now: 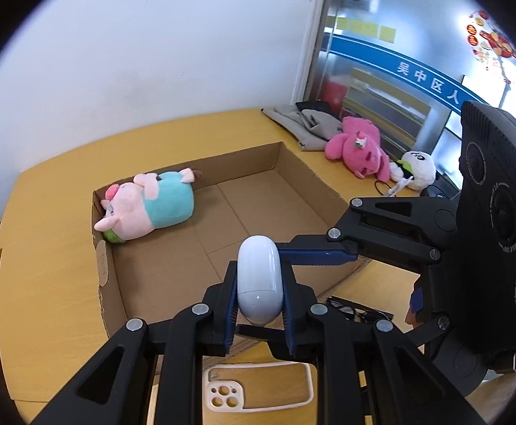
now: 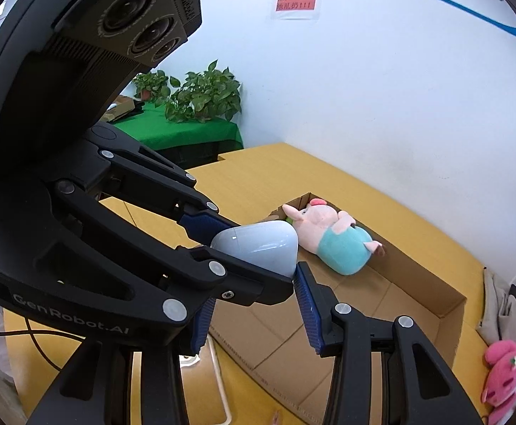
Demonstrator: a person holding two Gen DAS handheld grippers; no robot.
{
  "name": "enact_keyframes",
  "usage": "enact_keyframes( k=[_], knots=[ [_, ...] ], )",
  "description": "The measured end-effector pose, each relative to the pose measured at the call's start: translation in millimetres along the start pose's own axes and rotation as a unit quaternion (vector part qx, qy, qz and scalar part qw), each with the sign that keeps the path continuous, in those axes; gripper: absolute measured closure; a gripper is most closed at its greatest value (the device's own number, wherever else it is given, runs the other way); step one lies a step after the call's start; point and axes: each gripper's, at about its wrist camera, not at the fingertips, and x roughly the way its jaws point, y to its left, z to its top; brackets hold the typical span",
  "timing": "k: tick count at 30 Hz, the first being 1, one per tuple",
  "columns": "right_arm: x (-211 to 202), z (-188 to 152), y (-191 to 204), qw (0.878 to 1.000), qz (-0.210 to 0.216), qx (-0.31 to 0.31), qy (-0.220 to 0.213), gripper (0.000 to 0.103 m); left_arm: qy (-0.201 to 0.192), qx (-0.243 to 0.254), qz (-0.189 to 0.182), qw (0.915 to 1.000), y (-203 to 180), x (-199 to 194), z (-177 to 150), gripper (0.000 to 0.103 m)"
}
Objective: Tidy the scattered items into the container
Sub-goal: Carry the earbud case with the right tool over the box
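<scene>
My left gripper (image 1: 259, 304) is shut on a white oval case (image 1: 259, 279) and holds it above the near edge of the open cardboard box (image 1: 293, 163). The case also shows in the right wrist view (image 2: 261, 246). A pink pig plush in a teal shirt (image 1: 148, 205) lies in the box's far left corner, also seen in the right wrist view (image 2: 332, 235). My right gripper (image 2: 254, 318) is open and empty, close beside the left one above the box's near side. A cream phone case (image 1: 258, 386) lies on the table under my left gripper.
A pink plush (image 1: 359, 147), a white plush (image 1: 417, 170) and folded grey cloth (image 1: 307, 124) lie on the yellow table (image 1: 45, 283) right of the box. Black glasses (image 1: 357, 311) lie near the box's front. Potted plants (image 2: 201, 95) stand on a green table behind.
</scene>
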Motion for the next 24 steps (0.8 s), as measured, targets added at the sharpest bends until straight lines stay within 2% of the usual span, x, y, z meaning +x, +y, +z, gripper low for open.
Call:
enact_keyframes(
  k=[10,24],
  knots=[
    [68,9,-34,0.998,0.026,0.01,0.057,0.056,0.033,-0.045,-0.026,0.9981,58,50,15,0.083],
    [148,14,-77,0.992,0.064,0.043,0.104,0.056,0.09,-0.085,-0.016,0.9922,113,108,33,0.083]
  ],
)
